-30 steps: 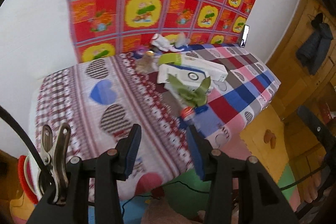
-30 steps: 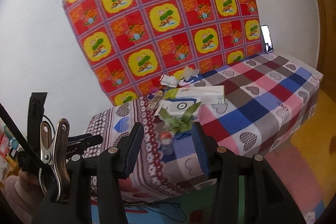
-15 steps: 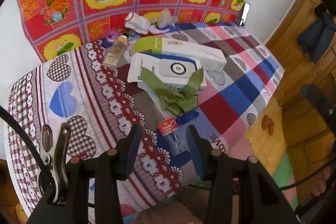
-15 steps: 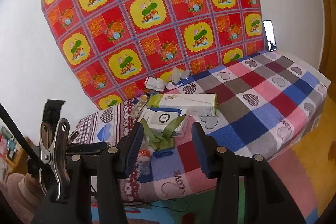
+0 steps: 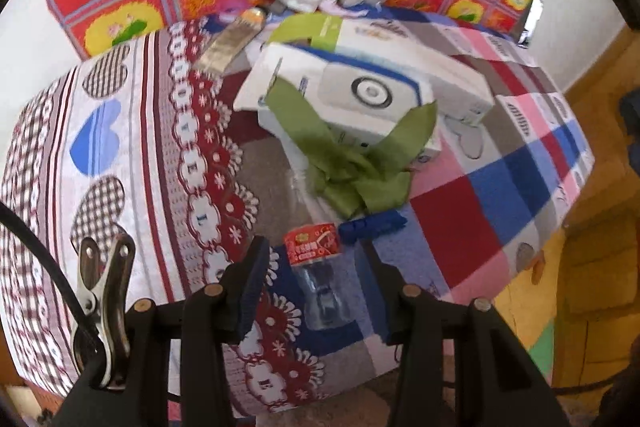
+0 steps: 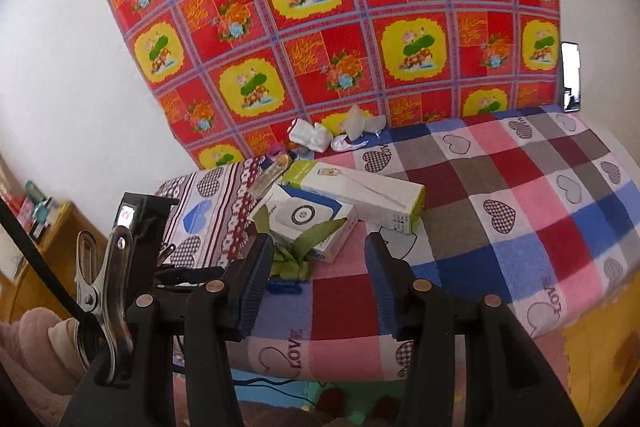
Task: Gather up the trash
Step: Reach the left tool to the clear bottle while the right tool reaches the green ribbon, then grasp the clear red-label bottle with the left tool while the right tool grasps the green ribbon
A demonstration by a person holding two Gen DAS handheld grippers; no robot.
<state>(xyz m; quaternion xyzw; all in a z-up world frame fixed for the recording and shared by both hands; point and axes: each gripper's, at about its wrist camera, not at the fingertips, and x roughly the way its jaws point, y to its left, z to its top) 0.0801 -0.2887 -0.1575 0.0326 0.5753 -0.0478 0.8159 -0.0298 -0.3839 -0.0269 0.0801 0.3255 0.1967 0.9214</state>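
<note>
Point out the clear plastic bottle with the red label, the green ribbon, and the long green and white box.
plastic bottle point(image 5: 316, 247): left wrist view, on its red label.
green ribbon point(image 5: 352, 175): left wrist view, on the knotted middle.
long box point(image 6: 360, 193): right wrist view, on its white top face.

My counter point(image 6: 500, 187) wears two cloths, a checked one with hearts and a maroon-and-white one. Near the front edge lies a clear bottle with a red label point(image 5: 316, 259) on its side, a small blue scrap point(image 5: 372, 225) just beside it. Behind them a crumpled green ribbon point(image 5: 352, 163) drapes onto a white box with a round emblem point(image 5: 360, 91), which leans on a long white-and-green box point(image 6: 360, 193). At the back, by the wall, sit crumpled white wrappers point(image 6: 312, 135) and a flattened tube point(image 5: 232, 39).
</note>
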